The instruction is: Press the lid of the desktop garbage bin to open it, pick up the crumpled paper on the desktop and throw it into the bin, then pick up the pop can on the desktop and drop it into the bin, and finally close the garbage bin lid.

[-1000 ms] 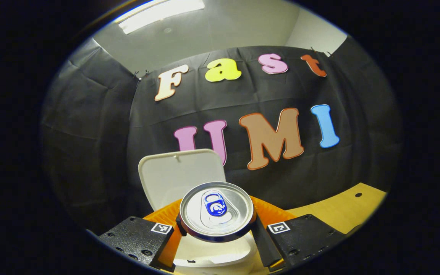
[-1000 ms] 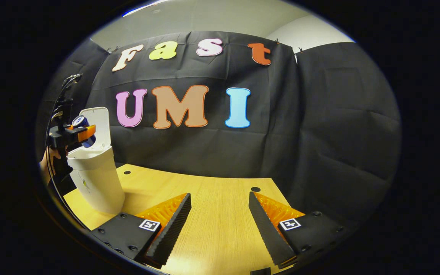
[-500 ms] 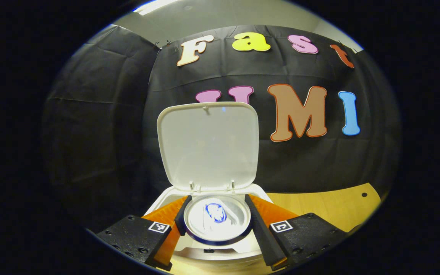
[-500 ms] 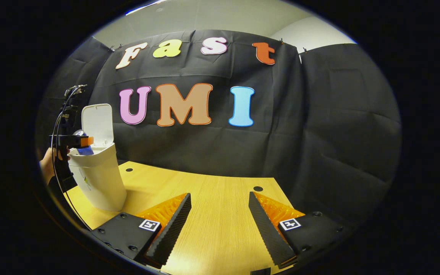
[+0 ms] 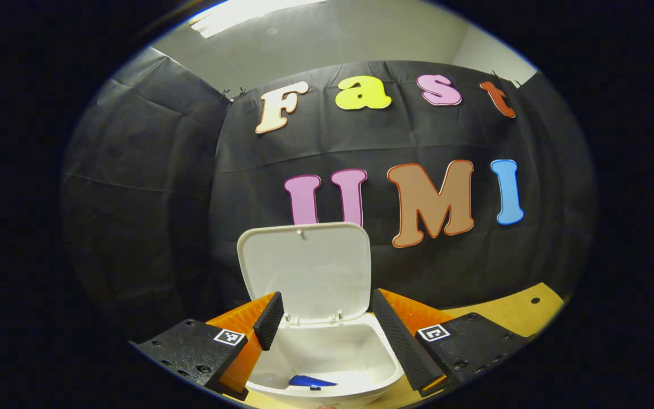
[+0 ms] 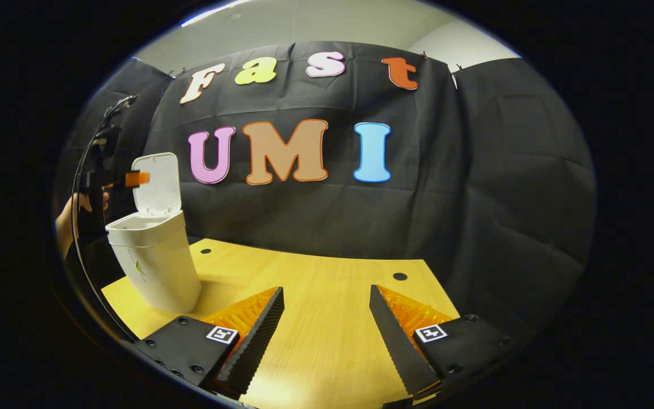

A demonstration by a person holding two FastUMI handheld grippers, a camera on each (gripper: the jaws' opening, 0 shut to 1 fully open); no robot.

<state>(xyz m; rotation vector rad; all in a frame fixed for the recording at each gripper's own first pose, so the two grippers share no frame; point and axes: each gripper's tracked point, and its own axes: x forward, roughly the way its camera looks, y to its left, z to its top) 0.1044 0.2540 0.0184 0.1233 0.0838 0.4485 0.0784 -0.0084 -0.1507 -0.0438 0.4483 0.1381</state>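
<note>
The white desktop bin (image 5: 327,355) stands with its lid (image 5: 306,267) raised upright. Deep inside it a blue part of the pop can (image 5: 310,381) shows. My left gripper (image 5: 327,318) hangs open just above the bin's mouth, nothing between its fingers. In the right gripper view the bin (image 6: 154,258) stands at the far left of the wooden table (image 6: 315,284), its lid (image 6: 159,184) up, and the left gripper (image 6: 128,179) is held over it by a hand (image 6: 68,213). My right gripper (image 6: 327,326) stands open low over the table, holding nothing.
Black cloth walls close the booth behind and beside the table. Small round holes (image 6: 399,276) dot the tabletop. Cables (image 6: 97,142) run from the left gripper at the far left of the right gripper view.
The left gripper opened and let the pop can fall into the bin, then rose above the mouth. The right gripper stayed open and barely shifted.
</note>
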